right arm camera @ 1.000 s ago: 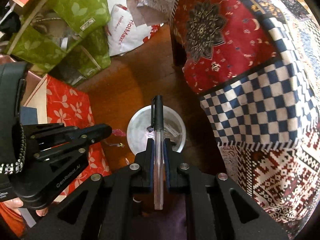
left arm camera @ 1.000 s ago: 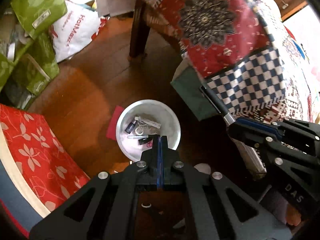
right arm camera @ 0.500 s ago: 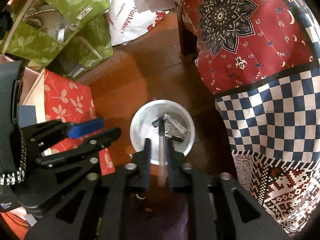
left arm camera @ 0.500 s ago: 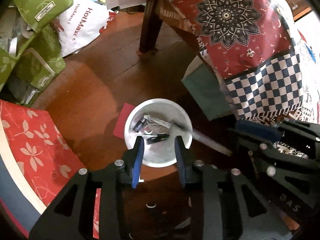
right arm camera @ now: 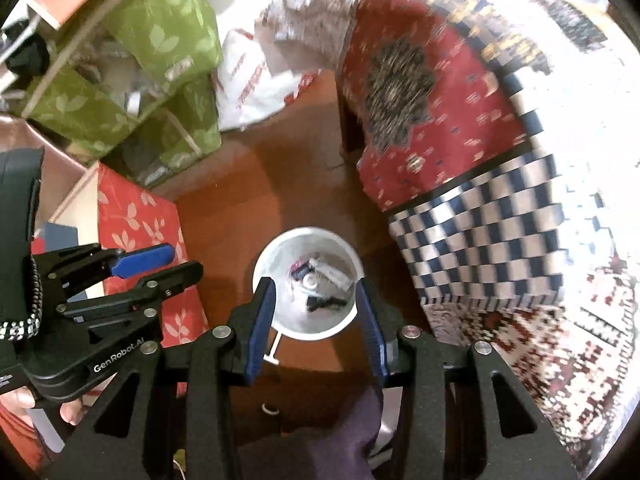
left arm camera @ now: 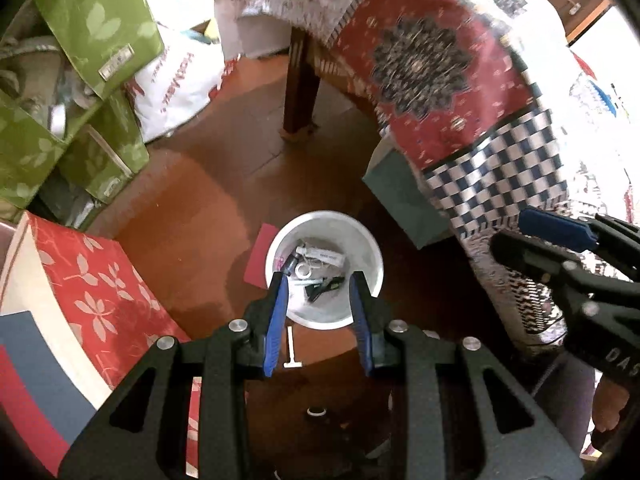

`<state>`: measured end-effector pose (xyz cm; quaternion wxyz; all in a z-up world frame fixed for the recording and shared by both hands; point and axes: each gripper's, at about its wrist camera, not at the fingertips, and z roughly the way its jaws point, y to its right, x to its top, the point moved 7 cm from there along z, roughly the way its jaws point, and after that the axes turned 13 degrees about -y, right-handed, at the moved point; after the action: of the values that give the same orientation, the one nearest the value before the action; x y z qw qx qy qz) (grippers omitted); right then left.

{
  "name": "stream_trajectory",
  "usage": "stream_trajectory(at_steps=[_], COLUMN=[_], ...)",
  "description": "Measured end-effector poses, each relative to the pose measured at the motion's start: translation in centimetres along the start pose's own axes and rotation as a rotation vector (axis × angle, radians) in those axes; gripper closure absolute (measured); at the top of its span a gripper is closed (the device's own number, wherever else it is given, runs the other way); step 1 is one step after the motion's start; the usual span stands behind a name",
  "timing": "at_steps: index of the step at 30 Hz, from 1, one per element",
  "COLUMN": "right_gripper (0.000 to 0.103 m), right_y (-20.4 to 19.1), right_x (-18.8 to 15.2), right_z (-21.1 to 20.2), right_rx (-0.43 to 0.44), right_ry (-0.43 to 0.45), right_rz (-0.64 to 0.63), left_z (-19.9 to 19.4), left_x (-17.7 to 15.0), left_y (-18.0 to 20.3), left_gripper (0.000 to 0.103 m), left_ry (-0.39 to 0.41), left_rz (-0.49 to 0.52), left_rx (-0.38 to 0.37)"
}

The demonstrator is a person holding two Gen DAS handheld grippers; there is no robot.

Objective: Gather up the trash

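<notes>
Both tools, left (left arm camera: pixel 319 280) spread, right (right arm camera: pixel 316 286) opening, hang empty above the white bin (left arm camera: pixel 370 248).

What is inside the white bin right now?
The white bin holds a small heap of trash: a white labelled tube, a ring-shaped piece and dark pen-like items. Whatever lies beneath the heap is covered.

bare floor (left arm camera: pixel 192 208) around white bin (left arm camera: pixel 372 248); draped table (left arm camera: pixel 460 92) right, boxes (left arm camera: pixel 76 272) left
</notes>
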<state>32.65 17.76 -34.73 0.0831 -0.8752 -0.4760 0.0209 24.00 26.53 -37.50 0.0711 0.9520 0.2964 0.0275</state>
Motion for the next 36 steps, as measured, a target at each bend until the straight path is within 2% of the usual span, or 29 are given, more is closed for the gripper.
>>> stream_trajectory(at_steps=[4,6,12,16,17,21,29,35,36], right_gripper=[0.065,0.065,0.065,0.065,0.065,0.065,0.065,0.065,0.065], right_y=[0.3,0.3,0.4,0.8,1.0,0.9,-1.7,-3.0,-3.1], right_x=[-1.1,-1.9,-5.8,-9.5,-10.9,-15.5,-24.3,-28.1,-28.5], right_z=[-4.8,-7.5,-16.3,-22.7,-24.8,-30.0,-35.7,-36.4,-36.4], right_rx=[-0.001,-0.015,-0.067,-0.13,-0.144,-0.18,-0.33,-0.475,-0.48], right_ry=[0.114,0.181,0.408,0.577,0.629,0.775,1.006,1.057,1.053], right_rz=[0.024,0.033,0.077,0.138,0.169,0.254,0.41,0.532,0.542], left_z=[-3.8,-6.1,-13.8,-19.7,-21.7,-27.1,-34.2,-35.0,-34.8], left_x=[-0.6,-1.0,-2.9,-5.2,-6.1,-9.1,-15.1,-19.1,-19.5], left_y=[1.4,2.2,5.6,8.7,9.9,13.2,16.6,16.5,16.5], left_gripper=[0.073,0.073,0.073,0.073,0.073,0.073,0.073,0.073,0.069], left_ry=[0.071,0.118,0.296,0.441,0.491,0.608,0.777,0.823,0.82], left_rz=[0.019,0.032,0.111,0.2,0.231,0.312,0.451,0.506,0.514], left_rx=[-0.036,-0.03,-0.031,-0.052,-0.067,-0.158,-0.256,-0.264,-0.256])
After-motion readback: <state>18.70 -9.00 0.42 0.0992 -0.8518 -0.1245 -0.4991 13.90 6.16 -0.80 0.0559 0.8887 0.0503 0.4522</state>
